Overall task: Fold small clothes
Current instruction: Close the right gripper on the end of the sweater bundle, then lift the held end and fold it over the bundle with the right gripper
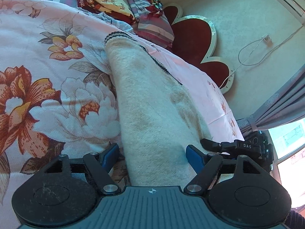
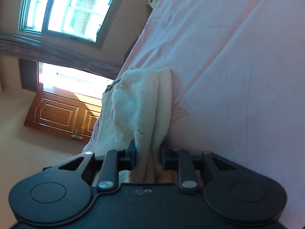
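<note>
I am looking across a bed (image 1: 57,38) that is wearing a pink flowered sheet; a red scalloped headboard (image 1: 192,38) is standing against the pale wall, and folded blankets (image 1: 106,2) are lying piled at that end. From the right wrist I am seeing a window (image 2: 72,11), grey curtains (image 2: 47,51) and a brown wooden door (image 2: 59,116). A cream fleecy cloth (image 1: 152,105) with dark stitched edging is lying on the sheet near the bed's edge, its long axis running away from my left claw (image 1: 154,154) toward the headboard. That claw is standing wide, its blue pads on either side of the cloth, not visibly pinching it. My right claw (image 2: 147,155) is clamping a bunched fold of the same cloth.
</note>
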The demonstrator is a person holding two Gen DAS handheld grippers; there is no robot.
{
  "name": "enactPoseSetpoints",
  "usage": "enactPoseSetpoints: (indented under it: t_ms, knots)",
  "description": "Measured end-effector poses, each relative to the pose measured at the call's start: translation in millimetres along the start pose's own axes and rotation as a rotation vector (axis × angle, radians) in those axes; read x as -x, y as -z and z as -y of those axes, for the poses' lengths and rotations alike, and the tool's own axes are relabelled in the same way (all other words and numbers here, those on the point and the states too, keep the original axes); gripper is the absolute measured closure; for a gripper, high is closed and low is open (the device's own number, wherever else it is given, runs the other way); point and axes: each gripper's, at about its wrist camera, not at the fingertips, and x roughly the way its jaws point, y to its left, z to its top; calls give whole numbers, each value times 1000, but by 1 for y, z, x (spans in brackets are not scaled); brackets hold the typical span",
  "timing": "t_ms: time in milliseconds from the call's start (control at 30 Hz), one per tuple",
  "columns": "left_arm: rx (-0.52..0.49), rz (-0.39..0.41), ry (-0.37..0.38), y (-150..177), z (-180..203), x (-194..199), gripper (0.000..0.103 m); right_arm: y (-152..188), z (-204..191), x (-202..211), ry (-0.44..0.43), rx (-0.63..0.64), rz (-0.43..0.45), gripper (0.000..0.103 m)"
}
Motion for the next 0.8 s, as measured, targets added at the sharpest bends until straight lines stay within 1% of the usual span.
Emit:
enactPoseSetpoints:
  t_ms: [67, 133, 167, 200, 267, 300, 367, 467, 600, 700, 800]
  knots:
    - [-30, -1, -22, -1, 6, -6, 34, 0, -14, -5, 41, 68, -10, 62]
    - [-34, 0, -30, -3, 8, -11, 37, 3, -30, -12, 94, 165, -11, 59]
    - [-39, 4, -36, -4, 10, -12, 40, 4, -37, -16, 122, 203, -11, 60]
    - [-50, 6, -45, -5, 12, -13, 46, 5, -42, -18, 142, 223, -12, 62]
    - [-78, 9, -59, -6, 17, -14, 52, 7, -51, -22, 154, 253, -7, 73]
    - [-85, 11, -60, -6, 18, -12, 55, 7, -54, -20, 152, 258, -1, 74]
    - [-92, 25, -51, -7, 22, -6, 58, 8, -58, -15, 153, 268, 8, 76]
    - [-124, 30, -52, -9, 33, 6, 60, 14, -71, -8, 152, 286, 19, 77]
    - [-172, 50, -66, -9, 46, 33, 60, 26, -91, 2, 160, 339, 10, 77]
    - [-186, 71, -87, -5, 44, 66, 60, 39, -116, -10, 136, 363, 4, 77]
    - [-209, 81, -134, 6, 32, 105, 60, 54, -142, -33, 113, 384, -25, 77]
